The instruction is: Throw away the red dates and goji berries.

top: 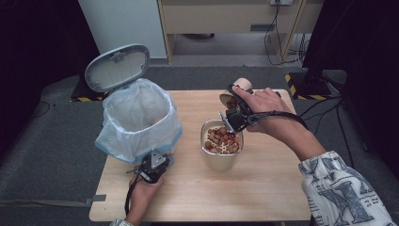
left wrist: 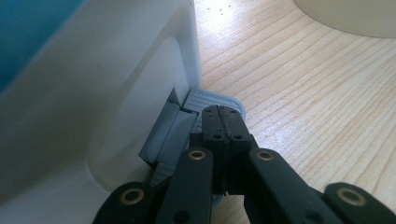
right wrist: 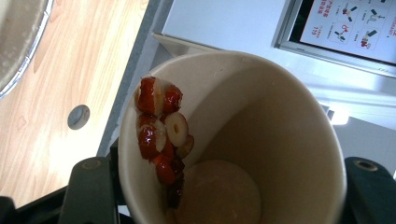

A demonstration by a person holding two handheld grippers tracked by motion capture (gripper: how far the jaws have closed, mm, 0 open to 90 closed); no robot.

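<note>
On the wooden surface [top: 263, 188] stand a bin and a bowl. The white bin [top: 141, 122], lined with a pale blue bag, sits at about nine o'clock from the middle of the surface, and its grey lid [top: 117, 66] stands open, tipped back toward eleven o'clock.

The left hand-held gripper [top: 157, 162] lies low at the bin's foot, at about seven o'clock on the surface. In the left gripper view its jaws are pressed together with nothing between them, and their tips rest on the grey pedal [left wrist: 217, 100] that sticks out from the bin's white base [left wrist: 93, 93].

The cream bowl [top: 221, 157] stands near the middle of the surface, just beside the bin at its three o'clock, and holds a heap of red and pale dried fruit slices [top: 223, 139].

The right hand-held gripper [top: 235, 115] pinches a paper cup [top: 235, 92] by its sides and holds it tilted above the bowl's far rim, at about twelve o'clock from the bowl, mouth turned down toward it. In the right gripper view the cup [right wrist: 261, 140] shows its open mouth, with the black jaws clamped on either side. A cluster of red fruit slices [right wrist: 161, 128] clings to the inner wall near the rim, at about nine o'clock of the mouth; the pale bottom of the cup is bare.
</note>
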